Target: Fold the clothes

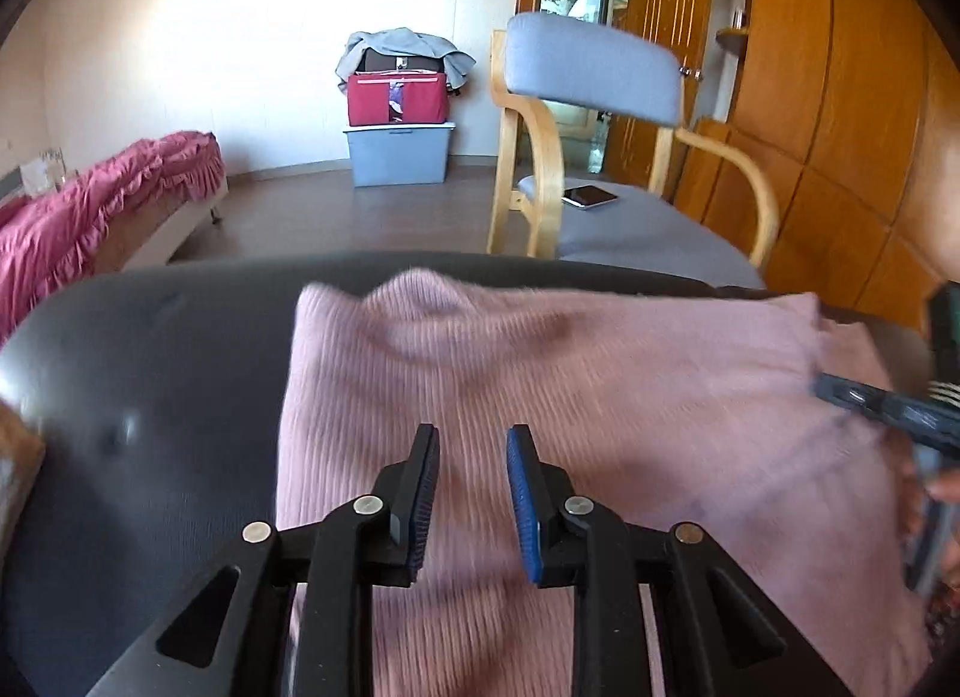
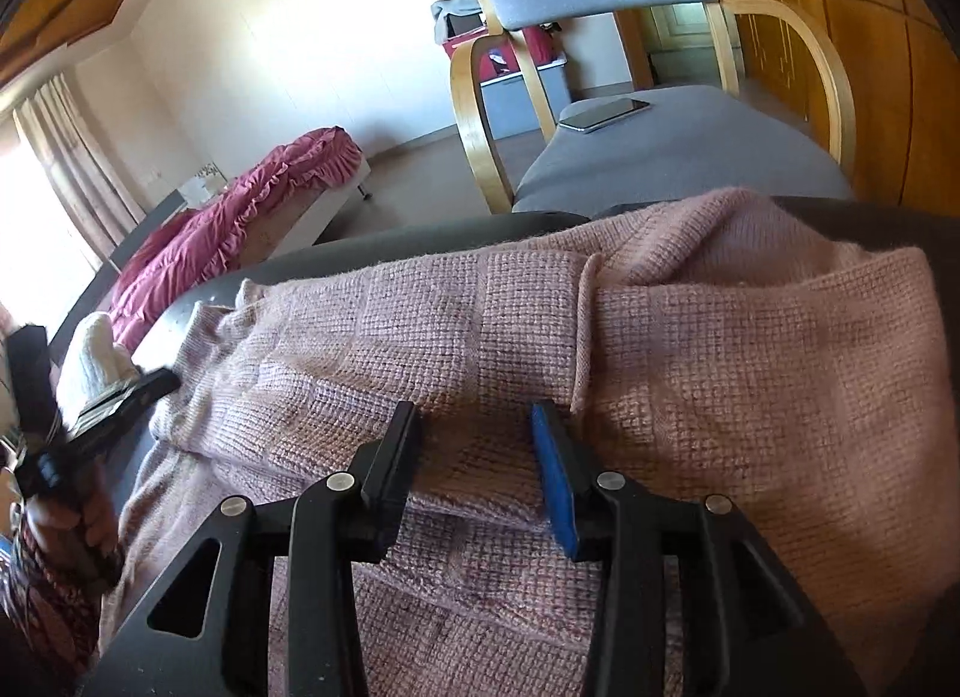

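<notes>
Room: a wooden wardrobe wall (image 1: 840, 114) runs along the right side; a bed with a red ruffled cover (image 1: 90, 217) stands at the left; the open floor (image 1: 360, 211) lies between them, past the far edge of the work surface
Work surface: a dark grey padded top (image 1: 150, 373); its far edge curves across the middle of both views; its left part is bare beside the garment
Chair: a grey armchair with bent wood arms (image 1: 591, 66) stands just behind the far edge; a tablet (image 1: 589, 196) lies flat on its seat
Boxes: a red fabric box (image 1: 398, 98) sits on a pale blue bin (image 1: 399, 153) at the far wall; grey cloth is draped on top
Sweater: a pink knitted sweater (image 2: 690, 349) lies spread on the surface, reaching to the far edge; a folded layer makes a raised ridge on its right part, seen from the right wrist
Left gripper (image 1: 471, 448): it hovers over the near part of the sweater; jaws partly apart; nothing is pinched between the pads, the knit shows below the gap
Right gripper (image 2: 475, 427): it is above the sweater, near the folded ridge; jaws partly apart; the pads hold no cloth
</notes>
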A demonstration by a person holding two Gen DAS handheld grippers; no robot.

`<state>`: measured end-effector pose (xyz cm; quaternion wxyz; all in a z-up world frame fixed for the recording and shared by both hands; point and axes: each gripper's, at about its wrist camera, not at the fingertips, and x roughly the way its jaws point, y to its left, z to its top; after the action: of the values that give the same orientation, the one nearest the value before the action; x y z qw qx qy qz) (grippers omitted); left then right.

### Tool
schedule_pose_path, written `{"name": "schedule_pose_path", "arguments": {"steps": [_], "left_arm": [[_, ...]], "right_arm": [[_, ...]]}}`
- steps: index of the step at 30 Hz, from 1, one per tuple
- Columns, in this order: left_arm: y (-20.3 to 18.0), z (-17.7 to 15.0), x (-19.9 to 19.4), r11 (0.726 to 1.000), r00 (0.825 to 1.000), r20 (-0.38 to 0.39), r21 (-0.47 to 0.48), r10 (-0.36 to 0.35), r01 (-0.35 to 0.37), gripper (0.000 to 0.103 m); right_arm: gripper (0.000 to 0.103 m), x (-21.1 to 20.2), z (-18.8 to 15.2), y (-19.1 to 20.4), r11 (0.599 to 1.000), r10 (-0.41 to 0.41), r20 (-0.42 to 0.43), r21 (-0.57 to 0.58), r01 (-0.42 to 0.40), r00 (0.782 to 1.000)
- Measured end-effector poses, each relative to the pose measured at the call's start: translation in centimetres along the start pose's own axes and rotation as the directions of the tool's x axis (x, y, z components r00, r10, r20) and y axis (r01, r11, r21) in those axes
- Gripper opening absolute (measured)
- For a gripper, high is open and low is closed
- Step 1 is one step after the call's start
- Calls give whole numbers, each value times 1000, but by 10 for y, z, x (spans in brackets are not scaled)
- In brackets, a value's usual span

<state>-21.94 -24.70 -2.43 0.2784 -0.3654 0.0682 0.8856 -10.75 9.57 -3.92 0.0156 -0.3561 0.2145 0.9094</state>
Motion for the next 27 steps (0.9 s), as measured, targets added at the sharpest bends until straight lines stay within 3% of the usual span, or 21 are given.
{"name": "schedule_pose_path", "arguments": {"steps": [1,4,9,15,18,22,24,27], "left_arm": [[-4,-8,-3,1000,1000,-10,27,7,-6,23],[-12,-33,6,981,985,-86,134,153,-140,23],[41,-33,8,994,993,-108,-96,40,-50,27],[79,-35,2,957,989,-75,-271,-129,104,25],[92,-43,-22,941,990,-57,-323,-129,104,25],[93,-63,-48,964,994,-91,-264,-60,34,25],[86,-75,-56,980,991,-132,-197,-17,-9,25],[73,-93,-68,994,994,-100,-101,39,-50,26]], "right_arm": [[41,2,0,0,1000,-2,0,-3,2,1000],[41,5,1,1,1000,-13,-1,-14,13,1000],[41,8,2,5,999,-31,-1,-29,31,1000],[41,7,5,1,999,-23,-7,-26,23,1000],[43,-7,0,5,998,-36,-10,-51,35,999],[55,-46,-30,16,983,-74,-26,-171,68,997],[54,-64,-51,12,974,-111,-54,-204,98,992],[54,-84,-78,4,966,-159,-85,-222,137,984]]}}
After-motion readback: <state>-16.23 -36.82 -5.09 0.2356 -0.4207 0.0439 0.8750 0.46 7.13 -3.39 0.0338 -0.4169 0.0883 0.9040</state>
